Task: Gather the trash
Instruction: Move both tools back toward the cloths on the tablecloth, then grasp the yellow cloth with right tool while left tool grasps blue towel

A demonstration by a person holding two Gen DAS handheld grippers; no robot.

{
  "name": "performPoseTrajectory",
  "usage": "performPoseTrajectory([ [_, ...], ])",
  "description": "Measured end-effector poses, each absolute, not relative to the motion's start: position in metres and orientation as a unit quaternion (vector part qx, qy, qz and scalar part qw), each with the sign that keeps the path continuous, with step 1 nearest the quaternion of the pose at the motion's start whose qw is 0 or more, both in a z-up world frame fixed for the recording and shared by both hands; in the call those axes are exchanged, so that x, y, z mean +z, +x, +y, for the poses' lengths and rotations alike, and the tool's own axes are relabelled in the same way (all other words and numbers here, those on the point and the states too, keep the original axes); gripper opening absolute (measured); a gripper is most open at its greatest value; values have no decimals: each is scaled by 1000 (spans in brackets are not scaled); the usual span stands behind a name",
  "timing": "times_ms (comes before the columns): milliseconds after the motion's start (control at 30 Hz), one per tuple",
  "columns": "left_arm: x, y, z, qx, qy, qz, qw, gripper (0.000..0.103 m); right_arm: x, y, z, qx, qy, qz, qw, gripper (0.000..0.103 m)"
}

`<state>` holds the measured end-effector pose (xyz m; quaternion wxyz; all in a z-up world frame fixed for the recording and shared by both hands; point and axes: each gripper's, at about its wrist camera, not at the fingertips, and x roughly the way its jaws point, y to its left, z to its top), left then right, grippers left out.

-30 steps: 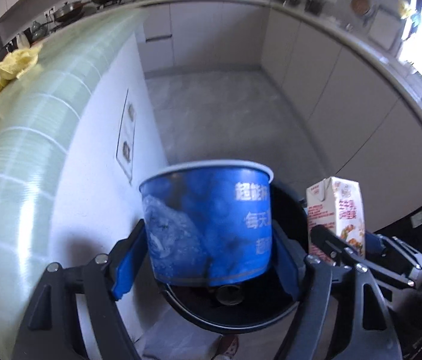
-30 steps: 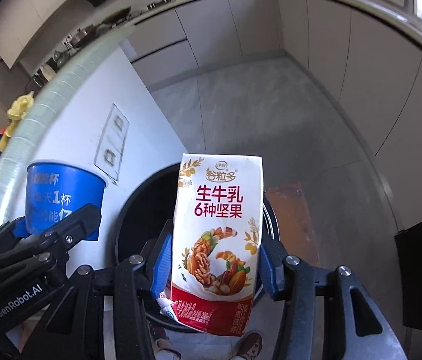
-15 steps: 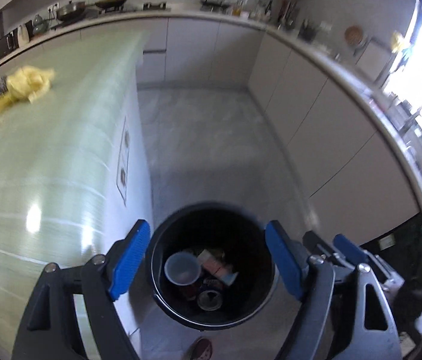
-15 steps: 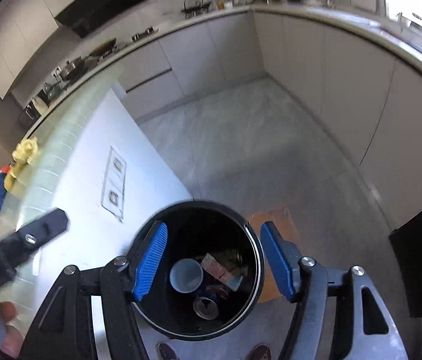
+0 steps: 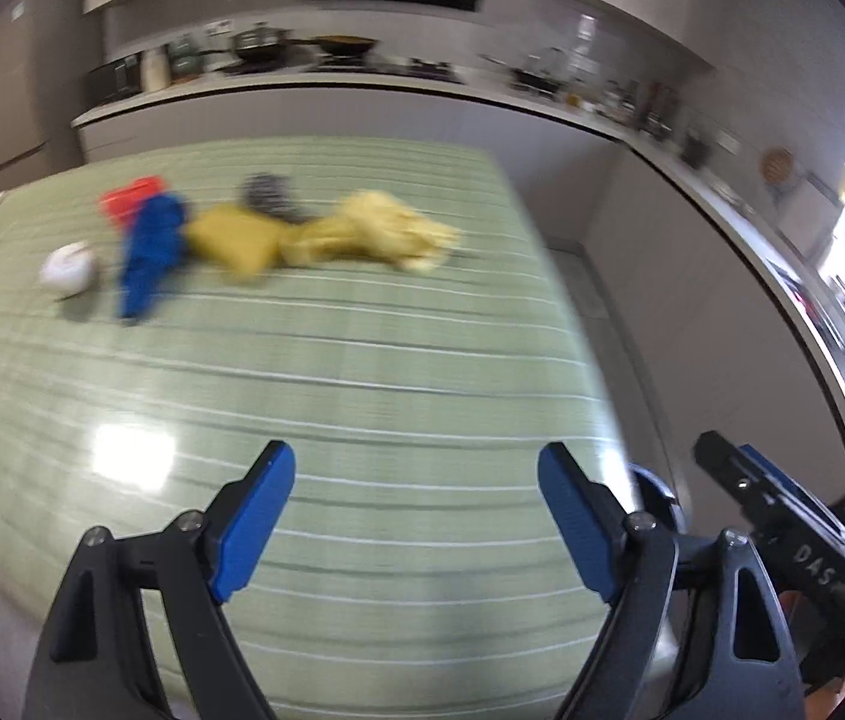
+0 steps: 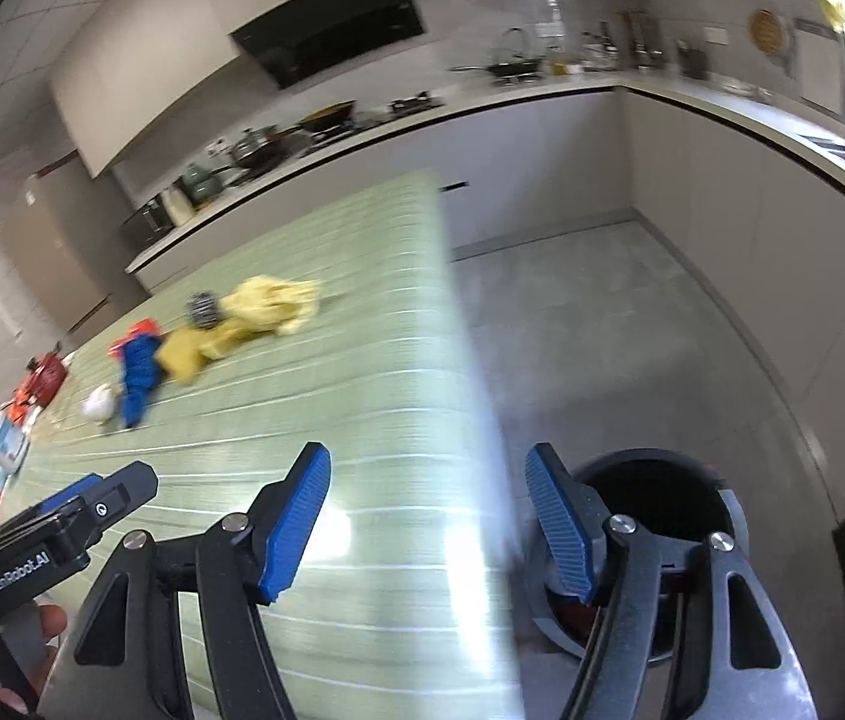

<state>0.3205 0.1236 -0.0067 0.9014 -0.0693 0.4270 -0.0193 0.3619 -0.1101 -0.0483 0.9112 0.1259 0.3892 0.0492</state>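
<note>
On the far half of the green striped bench [image 5: 362, 396] the remaining trash lies in a loose row. Going left to right: a small white crumpled ball [image 5: 68, 267], judged light and squashy, best pinched across its middle; a blue wrapper or cloth [image 5: 149, 252] with a red piece [image 5: 131, 199] behind it, soft and limp, so take it by a raised fold; a mustard-yellow piece [image 5: 236, 240] and a pale yellow crumpled heap [image 5: 380, 234], both looking floppy; and a dark striped lump [image 5: 269, 195] just behind them, too blurred to identify.

The left hand-held gripper [image 5: 416, 516] hangs over the near bench, jaws opening wide with nothing between them. The right hand-held gripper [image 6: 428, 516] straddles the bench's right edge, jaws also opening and empty. The black bin [image 6: 728, 510] stands on the floor to the right.
</note>
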Motion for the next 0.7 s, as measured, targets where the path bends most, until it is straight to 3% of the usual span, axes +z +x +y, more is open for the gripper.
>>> performPoseTrajectory([
  [300, -14, 330, 249, 37, -90, 421, 902, 84, -46, 382, 34, 92, 104, 393, 909, 70],
  [700, -27, 385, 290, 61, -107, 425, 897, 84, -48, 452, 80, 123, 76, 395, 907, 70],
])
